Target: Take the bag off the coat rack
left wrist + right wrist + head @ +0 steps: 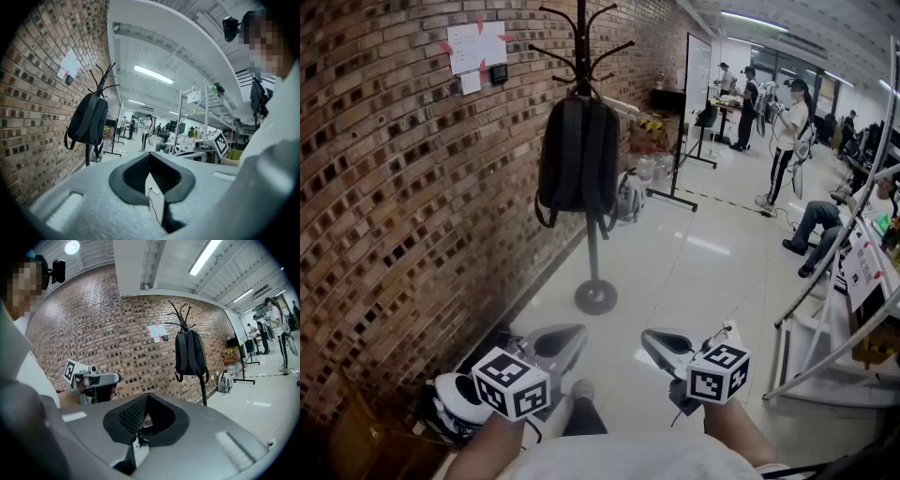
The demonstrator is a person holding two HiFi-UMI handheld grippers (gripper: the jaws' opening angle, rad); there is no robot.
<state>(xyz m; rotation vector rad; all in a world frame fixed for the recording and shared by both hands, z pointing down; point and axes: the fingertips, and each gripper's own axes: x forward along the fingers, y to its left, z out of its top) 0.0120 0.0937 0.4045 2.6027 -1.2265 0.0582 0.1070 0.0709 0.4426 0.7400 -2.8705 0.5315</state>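
Bag (pixel 577 155) hangs from the coat rack (pixel 592 255), its contents not visible.

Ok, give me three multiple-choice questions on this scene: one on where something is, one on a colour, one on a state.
1. Where is the backpack? A on a table; B hanging on the coat rack; C on a chair.
2. Its colour? A red; B black; C yellow.
3. Left claw and right claw are? A shut, empty; B wide open; C shut on the backpack.
Answers: B, it hangs from the rack's top; B, its fabric is black; A, each claw's jaws meet with nothing between.
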